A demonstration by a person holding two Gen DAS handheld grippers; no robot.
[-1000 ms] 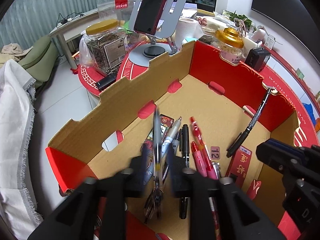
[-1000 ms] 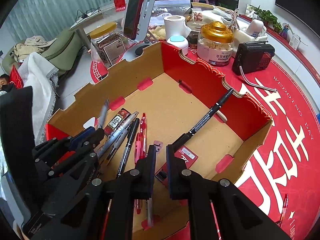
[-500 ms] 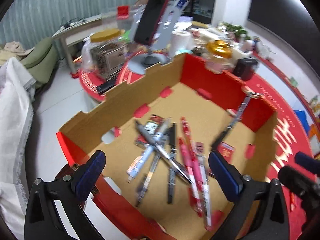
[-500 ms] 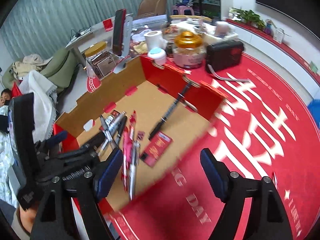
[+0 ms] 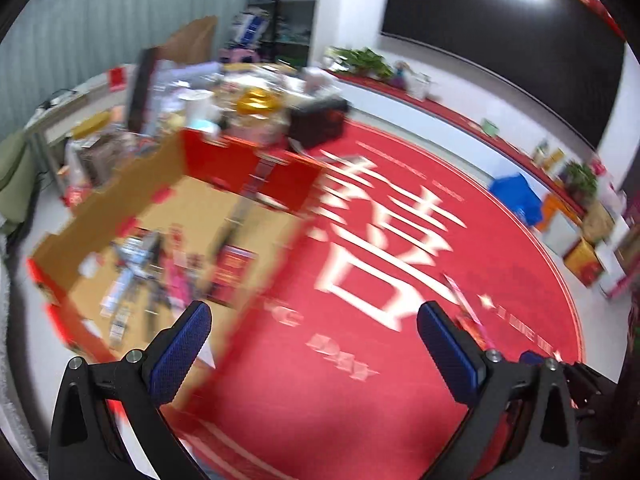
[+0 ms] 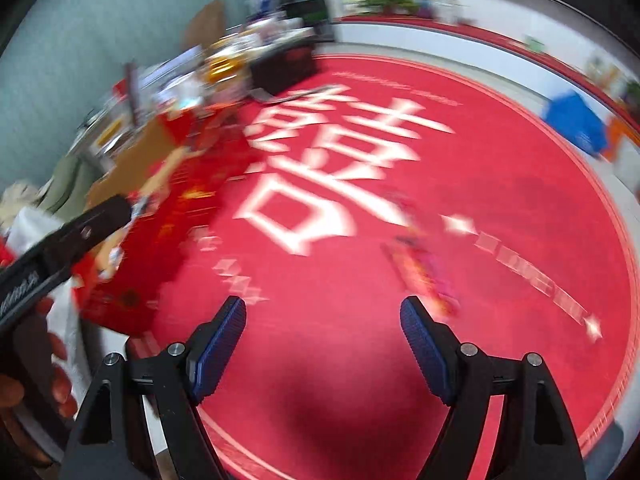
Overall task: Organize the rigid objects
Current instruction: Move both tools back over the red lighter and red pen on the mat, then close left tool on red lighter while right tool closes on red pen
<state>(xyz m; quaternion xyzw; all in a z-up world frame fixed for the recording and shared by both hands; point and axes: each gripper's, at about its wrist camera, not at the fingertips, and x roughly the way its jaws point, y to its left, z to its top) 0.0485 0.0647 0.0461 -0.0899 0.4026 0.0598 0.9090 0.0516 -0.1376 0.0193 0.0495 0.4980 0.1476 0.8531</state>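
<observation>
Red cloth [image 5: 400,392] with large white characters fills most of both wrist views, where a second ago the cardboard box filled them. Both frames are smeared by motion.

In the left wrist view the box [image 5: 120,204] is now seen at the left, partly behind the left finger. The pens [image 5: 152,272] are seen lying in a blurred heap on its floor, and one dark pen [image 5: 250,184] leans against the far red wall, as before. A second ago the left gripper [image 5: 312,320] was closed on a pen over the box; its jaws have just been opening and now stand spread wide, with nothing between them but cloth.

In the right wrist view the box [image 6: 132,168] has been pushed to the far left edge. The right gripper [image 6: 323,316], pinched together a second ago, has just been opening as well and is released and empty. Loose red and pink pens [image 6: 424,272] are seen on the cloth just beyond its right finger; their number cannot be told through the blur. Part of the left gripper's black body is seen at the left edge, with a hand [image 6: 28,376] below it.

Clutter on the far side of the box is too blurred to be named.
</observation>
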